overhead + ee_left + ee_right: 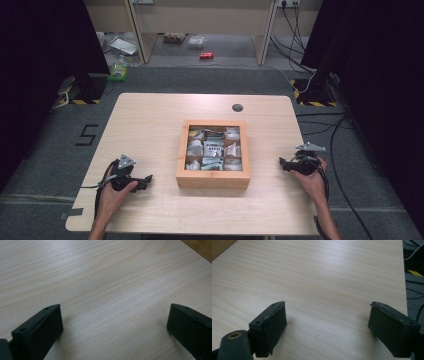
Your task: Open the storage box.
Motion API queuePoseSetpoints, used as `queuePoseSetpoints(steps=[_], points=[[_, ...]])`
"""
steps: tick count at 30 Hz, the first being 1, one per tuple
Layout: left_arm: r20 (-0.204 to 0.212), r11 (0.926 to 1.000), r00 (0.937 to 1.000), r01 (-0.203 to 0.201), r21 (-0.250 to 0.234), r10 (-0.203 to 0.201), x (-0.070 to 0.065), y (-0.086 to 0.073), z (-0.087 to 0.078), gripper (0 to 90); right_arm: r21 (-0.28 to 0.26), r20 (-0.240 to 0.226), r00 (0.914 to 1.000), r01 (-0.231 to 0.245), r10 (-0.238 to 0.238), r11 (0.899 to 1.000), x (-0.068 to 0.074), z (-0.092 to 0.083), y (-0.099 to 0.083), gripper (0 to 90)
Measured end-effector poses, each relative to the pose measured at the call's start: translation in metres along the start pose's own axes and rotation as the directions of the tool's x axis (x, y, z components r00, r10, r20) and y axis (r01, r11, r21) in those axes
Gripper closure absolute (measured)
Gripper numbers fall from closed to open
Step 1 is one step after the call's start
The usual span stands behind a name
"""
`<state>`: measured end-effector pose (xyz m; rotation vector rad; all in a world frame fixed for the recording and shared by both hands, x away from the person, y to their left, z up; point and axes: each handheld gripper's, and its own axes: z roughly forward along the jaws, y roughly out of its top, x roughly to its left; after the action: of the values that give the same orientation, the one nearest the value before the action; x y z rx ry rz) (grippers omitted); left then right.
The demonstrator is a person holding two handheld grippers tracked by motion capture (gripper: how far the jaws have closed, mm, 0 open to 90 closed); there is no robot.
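Wooden box (213, 178) with small packets (214, 148) sorted in its compartments sits on the worktop (150, 120), roughly midway between the left and right edges and a little nearer the front edge than the back. On either side of it rest the two grippers, each well apart from the box. Left gripper (145, 181) lies near the front left corner, held in a hand (116, 192), pointing toward the box; in the left gripper view its fingers (41, 330) stand wide apart over bare wood with nothing between them. Right gripper (283, 163) lies close to the right edge, held in the other hand (312, 181), also pointing at the box; its fingers (270, 327) are spread wide too, holding nothing.
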<state>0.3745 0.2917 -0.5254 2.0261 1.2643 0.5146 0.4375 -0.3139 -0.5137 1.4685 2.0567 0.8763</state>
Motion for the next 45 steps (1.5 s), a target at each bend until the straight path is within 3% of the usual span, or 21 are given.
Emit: queuePoseSetpoints(steps=[15, 18, 22, 33, 45], points=[[0.000, 1.0000, 1.0000, 0.000, 0.000, 0.000, 0.000, 0.000, 0.000, 0.0, -0.006, -0.009, 0.9997, -0.021, 0.021, 1.000, -0.001, -0.001, 0.000, 18.2], [0.000, 1.0000, 1.0000, 0.000, 0.000, 0.000, 0.000, 0.000, 0.000, 0.0, -0.043, -0.038, 0.9972, -0.066, 0.064, 0.997, -0.002, -0.006, 0.002, 19.2], [0.000, 1.0000, 1.0000, 0.001, 0.000, -0.001, 0.000, 0.000, 0.000, 0.0, -0.068, -0.041, 0.9975, -0.060, 0.057, 0.996, 0.001, -0.011, 0.007, 19.3], [0.000, 1.0000, 1.0000, 0.000, 0.000, 0.000, 0.000, 0.000, 0.000, 0.0, -0.103, -0.087, 0.9962, -0.017, 0.008, 0.994, 0.029, -0.023, 0.026, 19.8], [0.000, 1.0000, 1.0000, 0.000, 0.000, 0.000, 0.000, 0.000, 0.000, 0.0, -0.120, -0.127, 0.9909, 0.030, -0.045, 0.992, 0.058, -0.029, 0.034, 20.1]])
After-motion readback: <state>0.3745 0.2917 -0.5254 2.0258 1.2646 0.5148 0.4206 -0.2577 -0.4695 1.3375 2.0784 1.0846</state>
